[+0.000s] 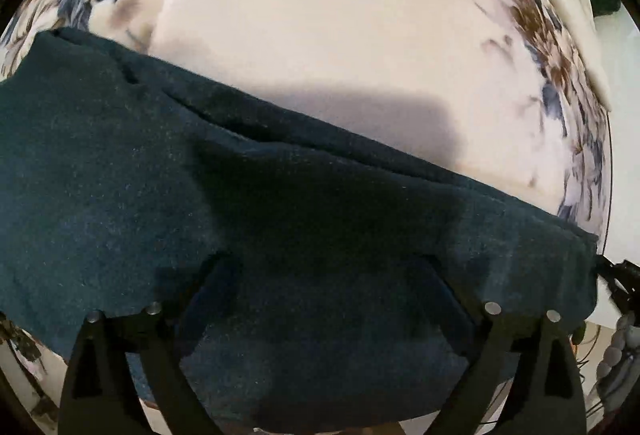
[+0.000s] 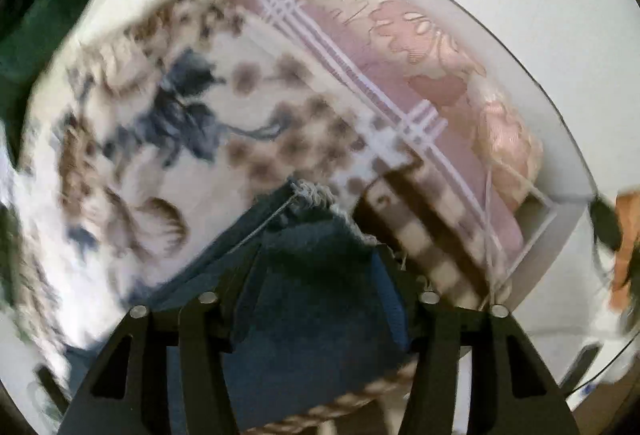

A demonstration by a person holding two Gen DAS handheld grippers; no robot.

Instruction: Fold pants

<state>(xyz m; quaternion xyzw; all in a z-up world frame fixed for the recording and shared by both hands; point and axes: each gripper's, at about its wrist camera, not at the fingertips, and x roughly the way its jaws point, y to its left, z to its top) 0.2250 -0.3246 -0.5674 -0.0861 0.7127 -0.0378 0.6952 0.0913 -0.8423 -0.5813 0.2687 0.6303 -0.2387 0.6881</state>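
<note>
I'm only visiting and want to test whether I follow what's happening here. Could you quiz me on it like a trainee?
1. True or false: the left hand-held gripper has its jaws pressed shut.
2. Pick one: the pants lie on A, a bare wooden floor; B, a flowered blanket; C, a metal tray.
3. In a word: what is pinched in the right hand-held gripper?

Key
1. False: its jaws stand wide open above the pants.
2. B.
3. The pants, at a frayed edge.
</note>
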